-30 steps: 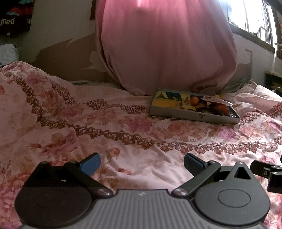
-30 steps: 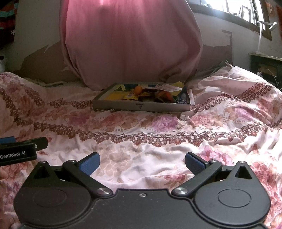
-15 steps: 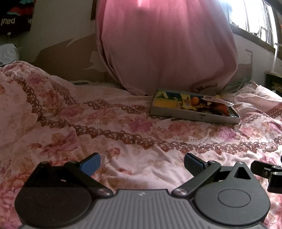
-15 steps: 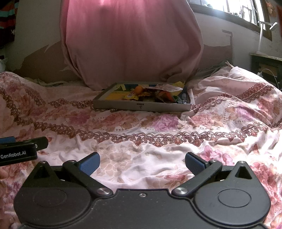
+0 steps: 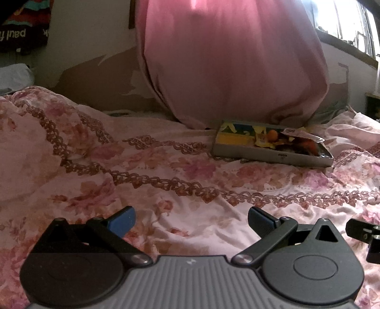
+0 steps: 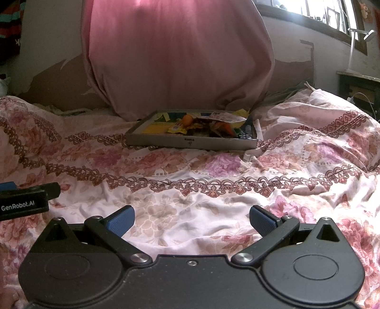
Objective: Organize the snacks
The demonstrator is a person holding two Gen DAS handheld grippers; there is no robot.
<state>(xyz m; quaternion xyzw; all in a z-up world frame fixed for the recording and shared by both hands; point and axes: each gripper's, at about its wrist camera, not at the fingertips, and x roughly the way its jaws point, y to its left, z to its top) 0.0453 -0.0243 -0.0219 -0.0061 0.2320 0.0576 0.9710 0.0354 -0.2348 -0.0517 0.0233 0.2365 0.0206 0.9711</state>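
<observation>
A shallow grey box [image 5: 270,158] [image 6: 190,142] lies on the floral bedspread, far ahead of both grippers. Inside it lies a heap of snack packets [image 5: 294,140] [image 6: 209,123], yellow, orange and red, bunched toward its right half. My left gripper [image 5: 191,219] is open low over the bedspread with nothing between its blue pads. My right gripper [image 6: 192,218] is open too and holds nothing. Each gripper shows at the edge of the other's view.
A rumpled pink floral bedspread [image 6: 190,185] covers the bed. A big pink bundle of cloth [image 6: 178,54] stands right behind the box against the wall. A window [image 6: 315,12] is at the upper right, with a dark side table [image 6: 361,88] below it.
Both views have shifted only slightly; the box sits a little lower in the left wrist view. Both grippers stay open and hold nothing.
</observation>
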